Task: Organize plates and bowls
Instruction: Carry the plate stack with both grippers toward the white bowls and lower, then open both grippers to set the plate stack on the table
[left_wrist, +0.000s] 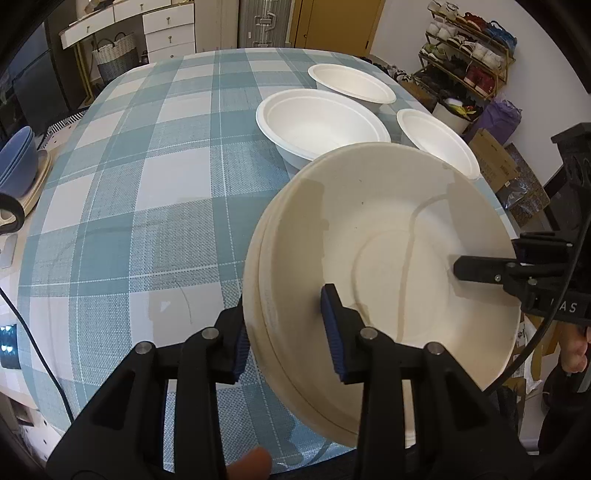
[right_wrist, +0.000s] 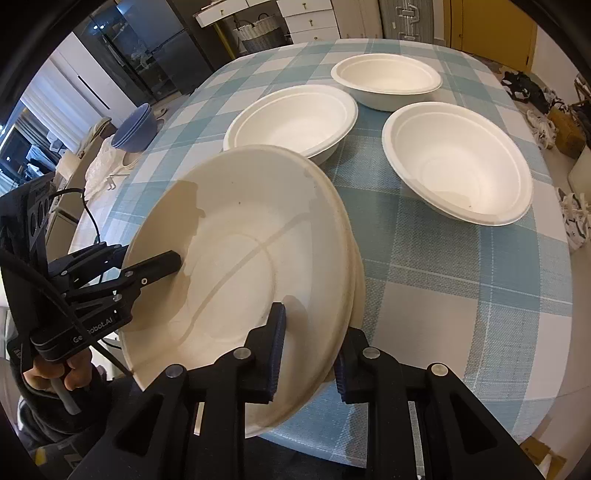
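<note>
A stack of cream bowls (left_wrist: 384, 236) is held above the near edge of the checked table (left_wrist: 147, 184). My left gripper (left_wrist: 288, 332) is shut on its left rim, one finger inside and one outside. My right gripper (right_wrist: 310, 350) is shut on the opposite rim of the same stack (right_wrist: 240, 240); it also shows in the left wrist view (left_wrist: 480, 273). Three white bowls sit on the table beyond: a middle one (left_wrist: 317, 122), a far one (left_wrist: 351, 81) and a right one (left_wrist: 439, 140).
Blue bowls (left_wrist: 16, 162) stand on a side surface left of the table. A shoe rack (left_wrist: 469, 48) and boxes (left_wrist: 495, 162) stand to the right. White drawers (left_wrist: 166, 26) and a basket (left_wrist: 114, 55) stand behind the table.
</note>
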